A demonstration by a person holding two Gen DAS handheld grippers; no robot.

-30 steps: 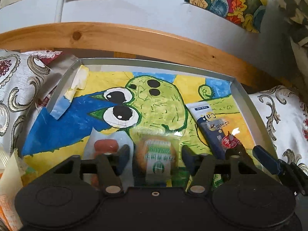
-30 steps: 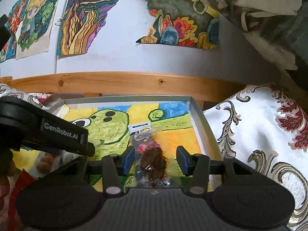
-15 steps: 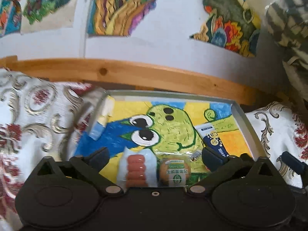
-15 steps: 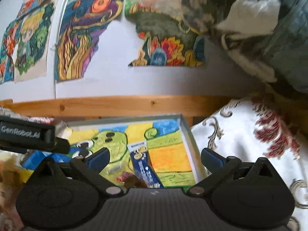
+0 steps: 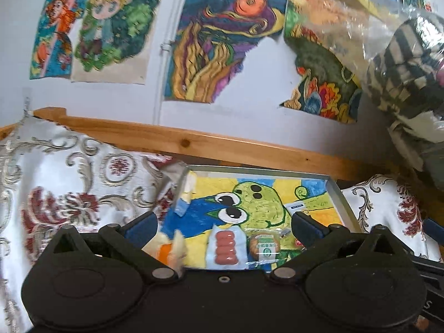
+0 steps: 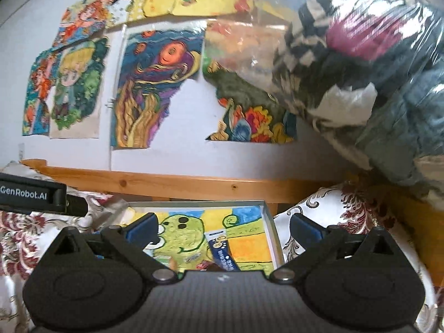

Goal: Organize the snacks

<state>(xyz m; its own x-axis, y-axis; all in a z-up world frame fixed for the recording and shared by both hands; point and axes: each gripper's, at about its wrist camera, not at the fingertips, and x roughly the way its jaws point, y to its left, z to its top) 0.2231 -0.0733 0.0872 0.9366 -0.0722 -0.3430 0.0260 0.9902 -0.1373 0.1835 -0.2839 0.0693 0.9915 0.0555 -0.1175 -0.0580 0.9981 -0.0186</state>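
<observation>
Snacks lie flat in the tray (image 5: 340, 194): sausage pack (image 5: 225, 247) beside a wrapped cake (image 5: 264, 247), blue packet (image 6: 222, 252) further right. Light, crinkly, slippery; best pinched by a sealed edge. Left tongs (image 5: 223, 226) and right tongs (image 6: 222, 226) both spread, empty.

The left claw (image 5: 223, 226) and the right claw (image 6: 222, 226) each fill their frame's bottom, blue-padded fingers spread wide, gripping nothing.
</observation>
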